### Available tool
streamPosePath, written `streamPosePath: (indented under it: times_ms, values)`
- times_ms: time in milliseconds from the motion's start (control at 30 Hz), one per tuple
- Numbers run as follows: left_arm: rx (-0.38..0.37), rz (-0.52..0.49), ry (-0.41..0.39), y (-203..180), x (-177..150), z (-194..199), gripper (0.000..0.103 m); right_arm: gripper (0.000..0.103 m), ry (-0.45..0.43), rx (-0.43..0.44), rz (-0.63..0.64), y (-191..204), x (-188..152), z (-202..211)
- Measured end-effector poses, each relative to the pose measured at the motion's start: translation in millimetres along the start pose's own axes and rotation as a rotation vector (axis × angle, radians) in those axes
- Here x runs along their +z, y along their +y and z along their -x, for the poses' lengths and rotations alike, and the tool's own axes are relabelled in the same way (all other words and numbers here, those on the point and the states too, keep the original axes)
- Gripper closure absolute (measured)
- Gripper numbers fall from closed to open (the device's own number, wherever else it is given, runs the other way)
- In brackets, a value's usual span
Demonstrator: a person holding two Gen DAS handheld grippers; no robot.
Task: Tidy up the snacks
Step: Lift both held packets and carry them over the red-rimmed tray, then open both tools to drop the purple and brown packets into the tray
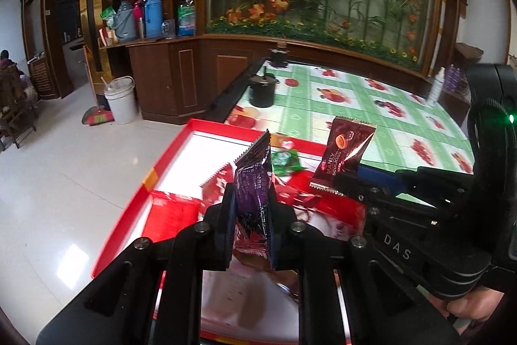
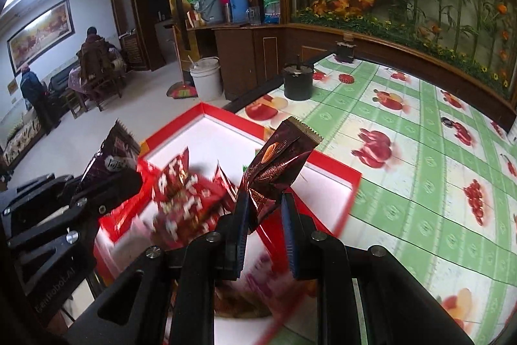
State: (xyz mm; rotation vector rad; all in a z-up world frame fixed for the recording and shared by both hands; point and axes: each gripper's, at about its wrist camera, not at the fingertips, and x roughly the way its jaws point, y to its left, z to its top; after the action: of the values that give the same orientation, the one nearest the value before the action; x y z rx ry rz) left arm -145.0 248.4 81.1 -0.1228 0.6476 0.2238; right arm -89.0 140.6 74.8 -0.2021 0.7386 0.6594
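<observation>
Purple-wrapped snack (image 1: 255,196) pinched in the left tool (image 1: 252,209) and brown-wrapped snack (image 2: 274,173) pinched in the right tool (image 2: 265,215) hang over the red tray (image 1: 168,157) at the bench edge, mid-carry; the next move likely calls for lowering each onto a bare part of the tray and releasing.

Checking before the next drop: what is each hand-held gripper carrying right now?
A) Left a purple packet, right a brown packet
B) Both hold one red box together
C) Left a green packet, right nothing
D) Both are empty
A: the left hand-held gripper pinches a purple packet, and the right hand-held gripper pinches a brown packet.
</observation>
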Motion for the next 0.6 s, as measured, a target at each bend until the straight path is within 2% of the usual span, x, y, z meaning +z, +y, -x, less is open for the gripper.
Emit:
streamPosePath:
  times_ms: [300, 533, 600]
  values:
    - [0.053, -0.004, 0.015, 13, 8, -23, 0.09, 0.083, -0.008, 0.001, -0.031, 7, 16, -30]
    - [0.07, -0.002, 0.046, 14, 6, -40, 0.09, 0.082, 0.008, -0.001, -0.061, -1, 15, -52]
    - [0.08, -0.008, 0.056, 13, 4, -44, 0.09, 0.079, 0.012, -0.001, -0.07, -5, 13, -59]
